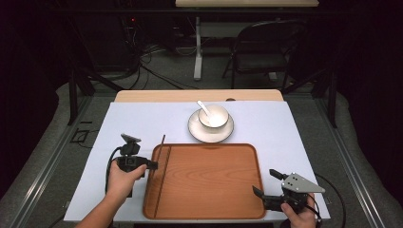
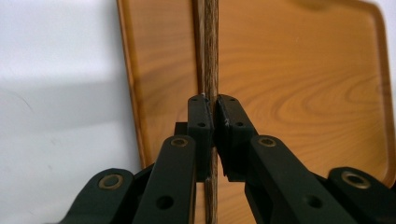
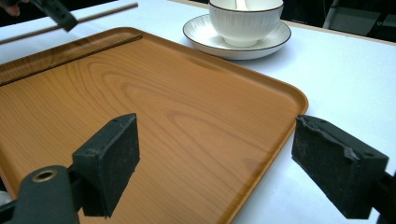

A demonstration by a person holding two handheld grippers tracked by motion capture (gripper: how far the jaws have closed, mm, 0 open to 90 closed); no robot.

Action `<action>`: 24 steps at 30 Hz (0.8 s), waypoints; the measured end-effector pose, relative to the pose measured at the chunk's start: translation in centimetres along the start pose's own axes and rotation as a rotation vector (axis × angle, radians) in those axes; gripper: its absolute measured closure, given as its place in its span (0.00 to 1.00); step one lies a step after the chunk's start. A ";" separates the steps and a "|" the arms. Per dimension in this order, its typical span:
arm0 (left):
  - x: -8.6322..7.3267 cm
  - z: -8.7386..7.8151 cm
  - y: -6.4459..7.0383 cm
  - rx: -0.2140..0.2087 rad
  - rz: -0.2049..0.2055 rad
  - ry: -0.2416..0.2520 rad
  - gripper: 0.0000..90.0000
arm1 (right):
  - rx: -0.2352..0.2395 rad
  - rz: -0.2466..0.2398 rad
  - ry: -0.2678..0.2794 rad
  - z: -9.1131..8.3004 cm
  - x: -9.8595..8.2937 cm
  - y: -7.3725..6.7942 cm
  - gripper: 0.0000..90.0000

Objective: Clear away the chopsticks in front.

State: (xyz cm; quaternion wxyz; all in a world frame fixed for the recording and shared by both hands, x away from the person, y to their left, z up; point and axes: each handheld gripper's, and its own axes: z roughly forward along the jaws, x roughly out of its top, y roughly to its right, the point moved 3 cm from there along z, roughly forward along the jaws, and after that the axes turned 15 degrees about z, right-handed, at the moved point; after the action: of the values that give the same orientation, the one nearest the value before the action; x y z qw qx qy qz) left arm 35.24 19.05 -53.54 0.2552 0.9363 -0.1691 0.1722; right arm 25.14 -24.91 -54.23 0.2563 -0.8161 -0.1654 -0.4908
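Left claw (image 2: pixel 214 122) around half-hidden chopstick (image 2: pixel 211 51)

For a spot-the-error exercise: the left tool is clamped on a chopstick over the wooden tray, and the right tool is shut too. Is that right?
Not quite. The left tool is clamped on the chopstick over the wooden tray, but the right tool is open; the right gripper view shows its jaws wide apart, holding nothing.

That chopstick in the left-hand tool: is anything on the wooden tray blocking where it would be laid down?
Nothing visible does. The left gripper is shut on the chopstick over the tray's left side, where another chopstick already lies. The bowl and saucer stand beyond the tray.
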 end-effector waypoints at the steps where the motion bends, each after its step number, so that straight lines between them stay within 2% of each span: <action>1: -0.3 0.3 0.0 -0.004 -0.006 -0.004 0.94 | 0.000 -0.001 0.000 0.0 0.0 0.0 0.16; 9: -1.2 1.1 -0.4 0.012 -0.012 -0.030 0.94 | -0.003 0.001 0.001 0.0 0.0 0.0 0.16; 15: -1.7 1.4 -0.5 0.000 -0.024 -0.034 0.94 | -0.002 0.002 0.001 0.0 0.0 0.0 0.16; 17: -1.7 1.6 -0.6 -0.001 -0.015 -0.040 0.94 | -0.003 0.000 0.003 0.0 0.0 0.0 0.16; 24: -1.6 2.3 -0.6 -0.002 -0.029 -0.048 0.94 | -0.001 0.000 0.002 0.0 0.0 0.0 0.16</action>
State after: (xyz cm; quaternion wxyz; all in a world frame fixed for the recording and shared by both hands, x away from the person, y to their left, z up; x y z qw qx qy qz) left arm 34.62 18.68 -56.30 0.2543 0.9423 -0.1620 0.1457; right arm 25.17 -24.90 -54.23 0.2561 -0.8157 -0.1649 -0.4918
